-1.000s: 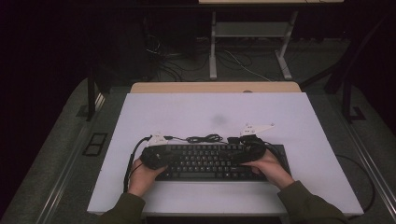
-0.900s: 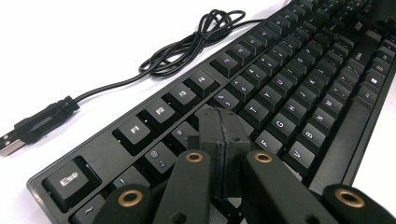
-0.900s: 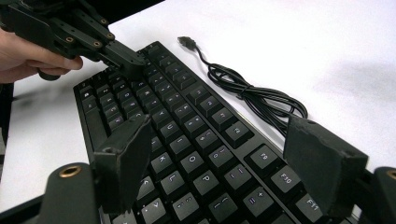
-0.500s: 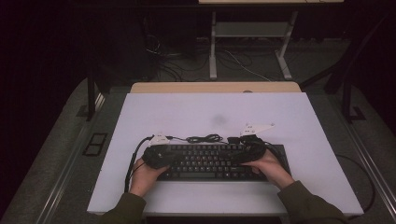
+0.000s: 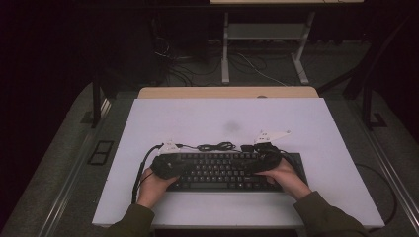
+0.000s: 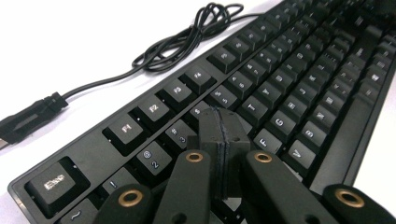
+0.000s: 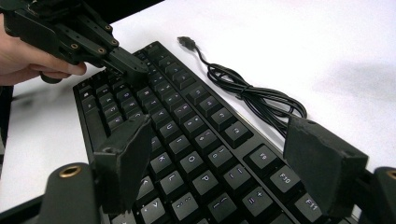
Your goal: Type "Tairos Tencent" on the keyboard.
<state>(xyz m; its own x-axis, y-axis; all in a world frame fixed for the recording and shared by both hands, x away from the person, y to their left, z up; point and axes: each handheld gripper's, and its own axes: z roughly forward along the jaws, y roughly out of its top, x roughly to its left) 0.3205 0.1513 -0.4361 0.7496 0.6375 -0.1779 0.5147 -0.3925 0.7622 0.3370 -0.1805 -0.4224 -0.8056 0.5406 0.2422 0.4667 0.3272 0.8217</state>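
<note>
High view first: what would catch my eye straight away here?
A black keyboard lies at the near edge of the white table, with a hand-held gripper over each end. The left gripper has its jaws shut, tips down among the number keys; the right gripper hangs open over the keys. The keyboard's coiled cable lies just behind.

One camera looks down from high up. Two ride low and close; all see the keyboard.

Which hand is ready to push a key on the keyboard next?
The left. The left gripper has its jaws shut into one tip, right over the number keys of the keyboard. The right gripper hangs over the keys with its jaws wide open, so it would poke less neatly.
</note>
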